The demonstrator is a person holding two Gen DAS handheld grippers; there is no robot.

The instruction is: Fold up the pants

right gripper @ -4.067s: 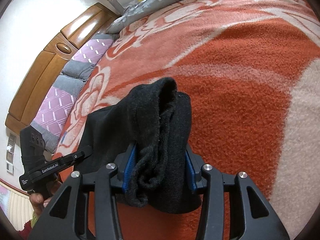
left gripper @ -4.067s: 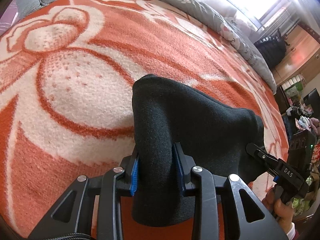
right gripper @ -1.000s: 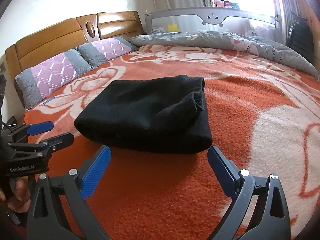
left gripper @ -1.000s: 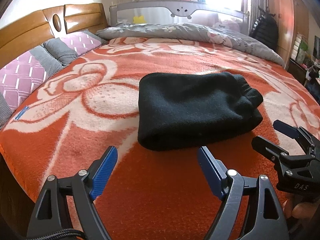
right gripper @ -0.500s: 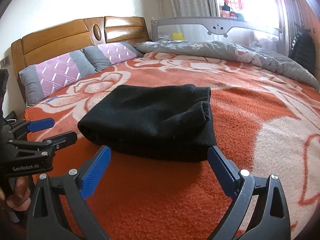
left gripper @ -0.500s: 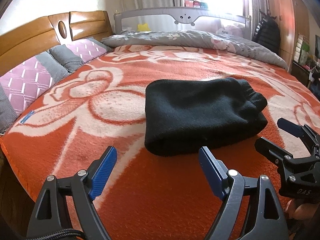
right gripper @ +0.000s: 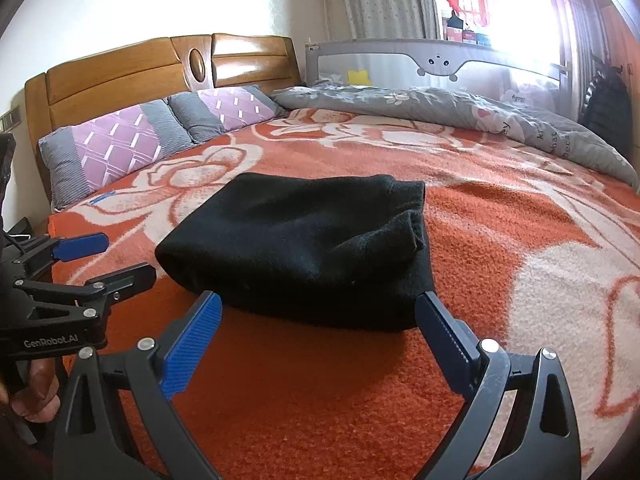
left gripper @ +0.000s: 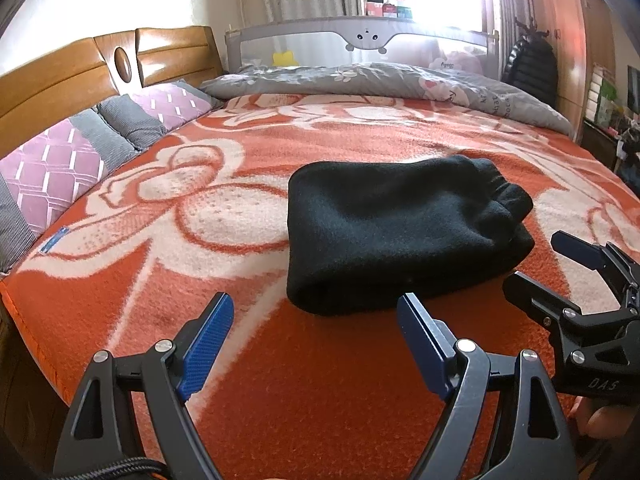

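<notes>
The black pants (left gripper: 400, 236) lie folded into one thick, compact bundle in the middle of the orange-and-cream floral blanket (left gripper: 320, 392). The fabric looks fleecy; a rounded fold forms the left and near edges, and the layered ends bunch up at the right end.

There is one pair of pants, two purple-and-grey pillows (right gripper: 116, 144) against the wooden headboard (right gripper: 120, 76) at the far left, one grey quilt (right gripper: 460, 112) along the far side, and one grey bed rail (right gripper: 440, 60) behind it. Two grippers are in view.

The left gripper (left gripper: 316, 340) hovers just near of the bundle's left end, fingers spread wide with blue pads (left gripper: 206, 344) showing, holding nothing. The right gripper (right gripper: 316, 340) hovers just near of the bundle's right end, likewise spread wide and empty. Neither touches the pants. Each gripper appears at the edge of the other's view, also with its fingers apart, and a hand (right gripper: 34, 388) grips the handle below the left one.
</notes>
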